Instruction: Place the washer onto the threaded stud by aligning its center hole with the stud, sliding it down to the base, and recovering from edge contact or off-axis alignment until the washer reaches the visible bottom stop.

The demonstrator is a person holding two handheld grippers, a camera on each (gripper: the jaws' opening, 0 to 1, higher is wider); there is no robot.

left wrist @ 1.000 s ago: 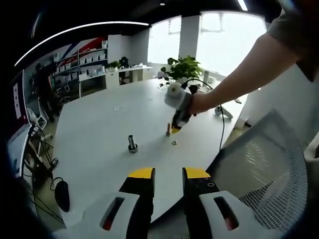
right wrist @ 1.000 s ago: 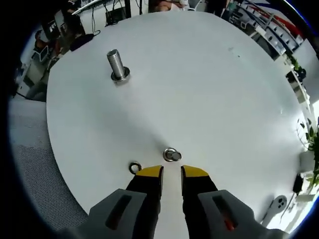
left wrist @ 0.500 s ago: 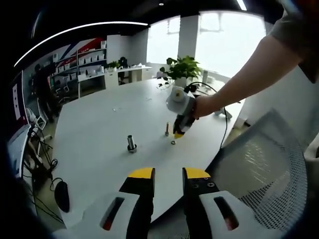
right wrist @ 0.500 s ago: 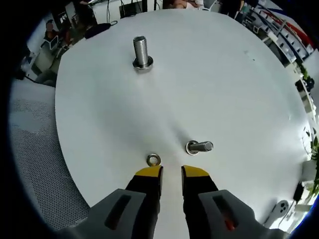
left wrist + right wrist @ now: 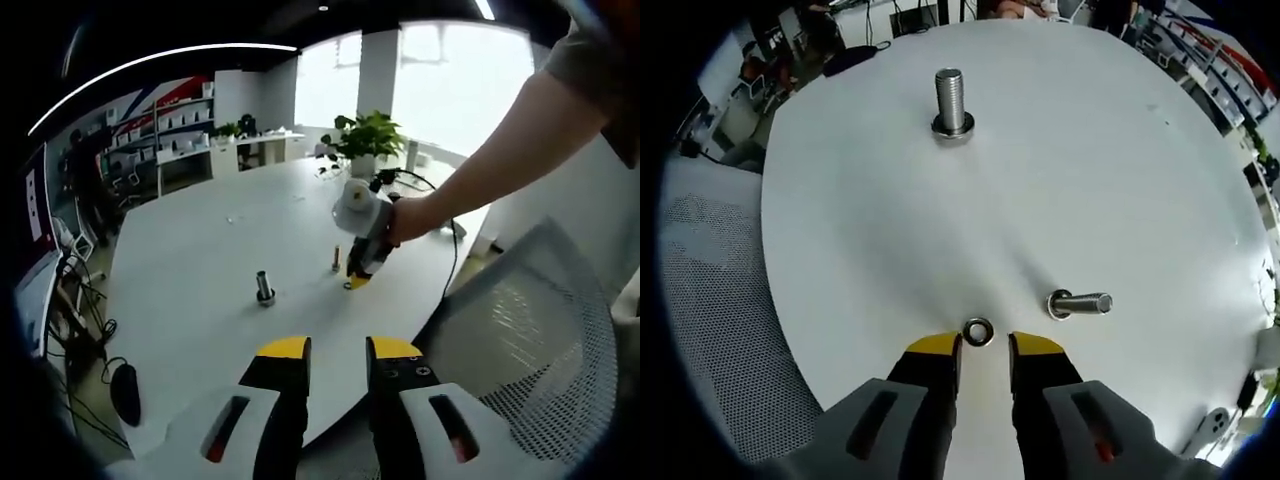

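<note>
- Office surroundings were noted: a round white surface (image 5: 860, 230), shelving along the far wall, a potted plant (image 5: 372, 137) by bright windows, and a mesh chair (image 5: 540, 330) at the surface's edge.
- Washer (image 5: 978, 331) lay flat on the surface, just ahead of the right hand-held gripper (image 5: 984, 347) and roughly in line with the gap between its yellow-tipped jaws.
- Right hand-held gripper's jaws stood slightly apart, clamped on nothing; whether they touched the washer could not be told.
- Small threaded stud (image 5: 1078, 303) stood just beside the washer, to its right in the right gripper view, apart from it.
- Larger threaded stud (image 5: 952, 102) stood upright well beyond, near the surface's far side.
- Left hand-held gripper (image 5: 337, 349) was held off the near edge of the surface, jaws narrowly apart and gripping nothing.
- Left gripper view showed a person's arm (image 5: 490, 150) lowering the right hand-held gripper beside the small stud.
</note>
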